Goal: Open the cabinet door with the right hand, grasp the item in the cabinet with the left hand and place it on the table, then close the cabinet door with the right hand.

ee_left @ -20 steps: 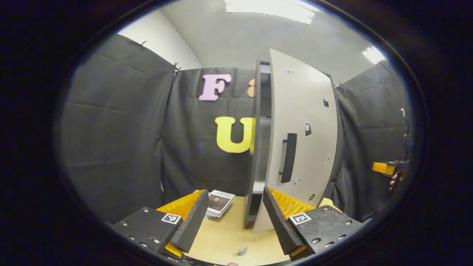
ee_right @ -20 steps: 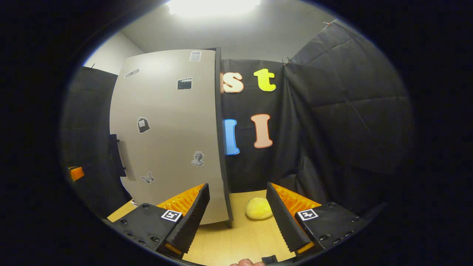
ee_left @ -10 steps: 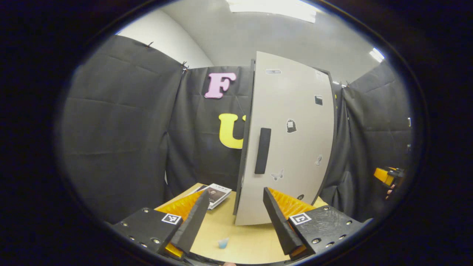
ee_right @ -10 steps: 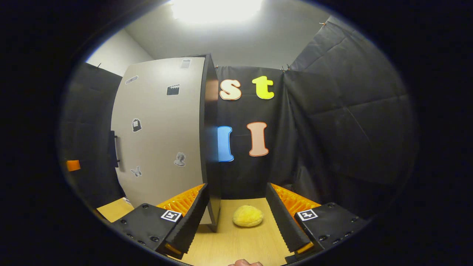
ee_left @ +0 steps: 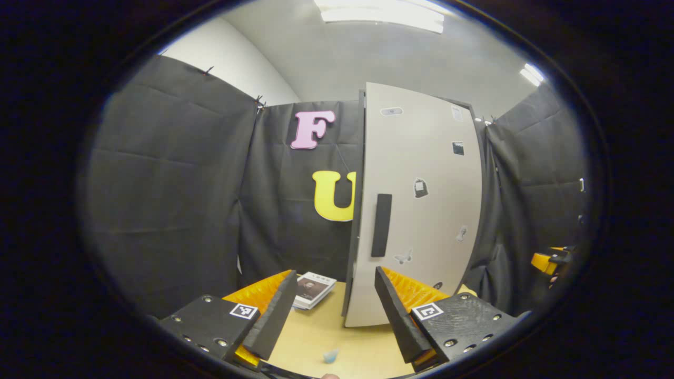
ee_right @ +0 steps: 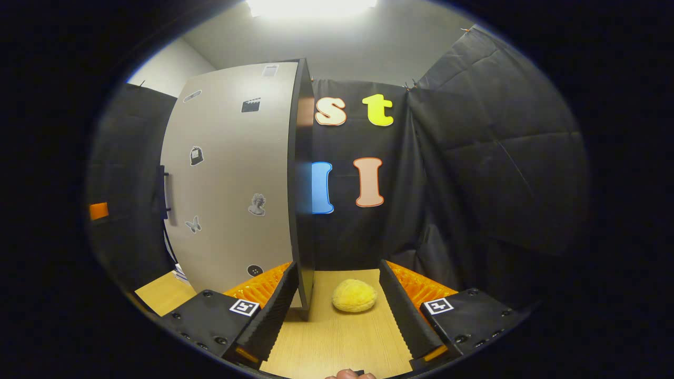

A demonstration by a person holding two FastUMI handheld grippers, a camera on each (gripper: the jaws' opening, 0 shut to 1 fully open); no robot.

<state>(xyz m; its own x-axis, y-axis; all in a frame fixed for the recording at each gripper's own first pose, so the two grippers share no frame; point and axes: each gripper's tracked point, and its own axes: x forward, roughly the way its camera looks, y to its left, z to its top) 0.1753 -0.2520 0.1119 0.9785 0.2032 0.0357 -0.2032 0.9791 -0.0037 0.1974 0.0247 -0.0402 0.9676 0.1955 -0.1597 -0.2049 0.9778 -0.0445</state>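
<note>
The tall cabinet has its grey door [ee_left: 421, 210] standing shut, flush with the dark frame, and its black handle [ee_left: 381, 225] faces me. My left gripper [ee_left: 335, 272] is open in front of the door, a short way off, holding nothing. In the right gripper view the same door [ee_right: 237, 173] and the cabinet's dark side [ee_right: 303, 184] are on the left. A yellow fluffy item [ee_right: 354, 296] lies on the wooden table [ee_right: 337, 342] to the right of the cabinet. It is just ahead of my open right gripper [ee_right: 338, 263] and apart from both fingers.
A booklet [ee_left: 314, 289] lies on the table [ee_left: 316, 337] left of the cabinet, and a small blue scrap [ee_left: 330, 356] sits near my left gripper. The other gripper [ee_left: 547, 260] shows at the far right edge. Black cloth walls close in on all sides.
The cabinet door has swung from ajar to shut against the frame. Both grippers stayed open and shifted only slightly; the yellow item has not moved.
</note>
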